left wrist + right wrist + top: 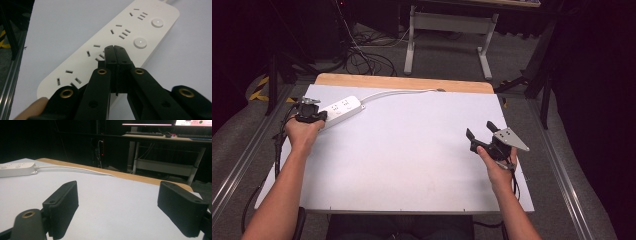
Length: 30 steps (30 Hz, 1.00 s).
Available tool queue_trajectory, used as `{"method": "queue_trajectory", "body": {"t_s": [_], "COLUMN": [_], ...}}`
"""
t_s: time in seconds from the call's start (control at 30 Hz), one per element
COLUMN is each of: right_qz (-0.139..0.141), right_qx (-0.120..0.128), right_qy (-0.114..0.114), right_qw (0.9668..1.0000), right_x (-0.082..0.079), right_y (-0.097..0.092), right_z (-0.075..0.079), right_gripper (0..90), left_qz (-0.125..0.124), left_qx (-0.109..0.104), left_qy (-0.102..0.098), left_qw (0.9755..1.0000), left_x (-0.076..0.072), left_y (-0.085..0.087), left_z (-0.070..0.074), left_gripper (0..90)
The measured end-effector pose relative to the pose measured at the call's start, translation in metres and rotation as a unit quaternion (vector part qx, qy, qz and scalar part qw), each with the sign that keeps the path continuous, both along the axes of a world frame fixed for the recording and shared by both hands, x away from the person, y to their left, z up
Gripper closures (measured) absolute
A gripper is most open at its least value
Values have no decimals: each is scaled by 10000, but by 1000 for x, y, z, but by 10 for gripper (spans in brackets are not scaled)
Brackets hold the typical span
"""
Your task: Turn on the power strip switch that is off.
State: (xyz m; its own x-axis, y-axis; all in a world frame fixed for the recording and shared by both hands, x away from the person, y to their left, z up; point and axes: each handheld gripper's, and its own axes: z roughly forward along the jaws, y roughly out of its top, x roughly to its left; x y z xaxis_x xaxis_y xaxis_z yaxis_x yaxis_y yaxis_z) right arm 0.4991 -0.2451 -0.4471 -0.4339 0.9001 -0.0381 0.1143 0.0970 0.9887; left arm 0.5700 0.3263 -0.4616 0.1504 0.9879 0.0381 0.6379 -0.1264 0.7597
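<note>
A white power strip (339, 109) lies at the table's far left, with several socket groups and two round buttons (140, 42). Its white cable (397, 91) runs right along the far edge. My left gripper (310, 114) hovers over the strip's near end. In the left gripper view its jaws are pressed together with nothing between them, tips (115, 51) just above the strip (112, 40). My right gripper (479, 131) is held above the table's right side, jaws wide apart and empty. The strip (16, 168) appears far left in the right gripper view.
The white table top (412, 150) has a wooden strip (404, 82) along its far edge. Behind it stand a white desk frame (447, 35) and loose floor cables (362, 57). A metal rail (242, 155) runs along the table's left side.
</note>
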Motion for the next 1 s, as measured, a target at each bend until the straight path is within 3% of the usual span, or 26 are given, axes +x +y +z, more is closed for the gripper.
{"method": "queue_trajectory", "body": {"t_s": [0.13, 0.23, 0.6, 0.87, 1.0], "right_qz": [-9, -26, -22, -22, -5], "right_qx": [11, 16, 30, 17, 22], "right_qy": [17, -3, 25, 26, 9], "right_qw": [10000, 10000, 10000, 10000, 10000], "right_x": [0, 0, 1, 1, 1], "right_y": [-1, -1, -1, -1, -1], "right_z": [0, 0, 0, 0, 0], "right_gripper": [175, 175, 175, 176, 177], "left_qz": [8, 9, 25, 23, 36], "left_qx": [-8, 150, 79, 167, 6], "left_qy": [22, 41, 52, 62, 55], "left_qw": [10000, 9999, 10000, 9998, 10000], "left_x": [0, -1, -1, -1, -1], "left_y": [-2, -4, -3, -5, -2], "left_z": [0, 0, -1, -2, -3], "left_gripper": [900, 900, 900, 900, 900]}}
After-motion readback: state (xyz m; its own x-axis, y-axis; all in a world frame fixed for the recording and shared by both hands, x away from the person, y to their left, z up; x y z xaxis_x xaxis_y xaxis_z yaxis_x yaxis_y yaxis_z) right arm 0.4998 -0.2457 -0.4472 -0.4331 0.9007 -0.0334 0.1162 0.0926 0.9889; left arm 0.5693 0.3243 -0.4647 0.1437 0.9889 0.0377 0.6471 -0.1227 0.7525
